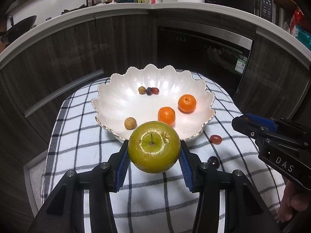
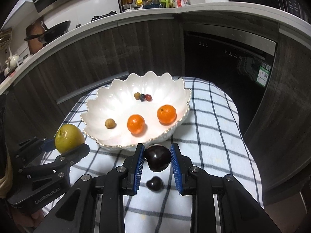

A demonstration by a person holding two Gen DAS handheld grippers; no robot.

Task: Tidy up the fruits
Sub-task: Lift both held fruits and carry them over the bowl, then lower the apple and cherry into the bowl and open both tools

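The left gripper (image 1: pixel 154 151) is clamped on a green apple (image 1: pixel 154 147), its ribbed blue pads (image 1: pixel 123 167) pressed against both sides. The apple is glossy, round, stem facing the camera, and is held just in front of the near rim of the bowl (image 1: pixel 108 104).

The right gripper (image 2: pixel 157 158) is closed around a dark plum-like fruit (image 2: pixel 157 158), smooth and shiny, tapering to a point at the bottom; both pads touch it. A second dark fruit (image 2: pixel 154 183) lies on the cloth directly beneath, between the fingers.

The bowl is white, glazed, with a scalloped petal edge trimmed in gold. Inside it: two oranges (image 1: pixel 166 115) (image 1: pixel 187 103) with dimpled skin, a tan rough-skinned round fruit (image 1: pixel 130 123) near the front left, and three small grapes (image 1: pixel 148 90) clustered toward the back. The left half of the bowl floor is bare.

A red grape (image 1: pixel 215 139) lies on the checked cloth (image 1: pixel 77 136) just right of the bowl.

The white cloth with dark grid lines covers the bench; its edges drop away on the left and right. Dark wood-grain cabinets (image 1: pixel 58 58) stand behind.
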